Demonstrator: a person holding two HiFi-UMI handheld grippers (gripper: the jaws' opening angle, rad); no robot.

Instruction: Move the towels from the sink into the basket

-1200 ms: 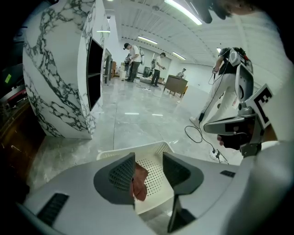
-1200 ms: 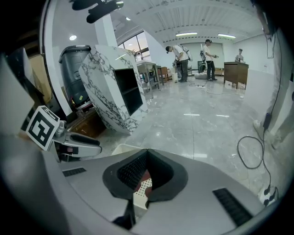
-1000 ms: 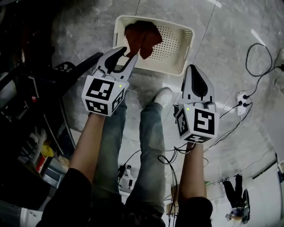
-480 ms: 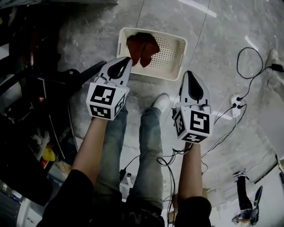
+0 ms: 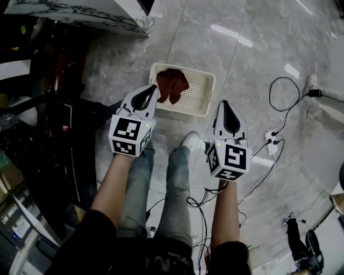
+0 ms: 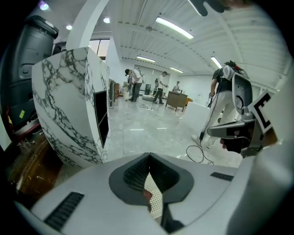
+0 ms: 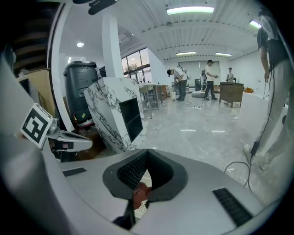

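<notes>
Left tool (image 5: 153,88) and right tool (image 5: 223,103) pressed together, empty. Towel (image 5: 171,85) in basket (image 5: 207,98); spread jaws before next sink grab.

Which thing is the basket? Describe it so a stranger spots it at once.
On the grey stone-look floor, just past the marble-patterned counter, look ahead of the person's white shoe. There sits the basket, a cream rectangular tub with a perforated bottom. Nothing else on that floor holds a rust-brown towel, bunched at its left end.
</notes>
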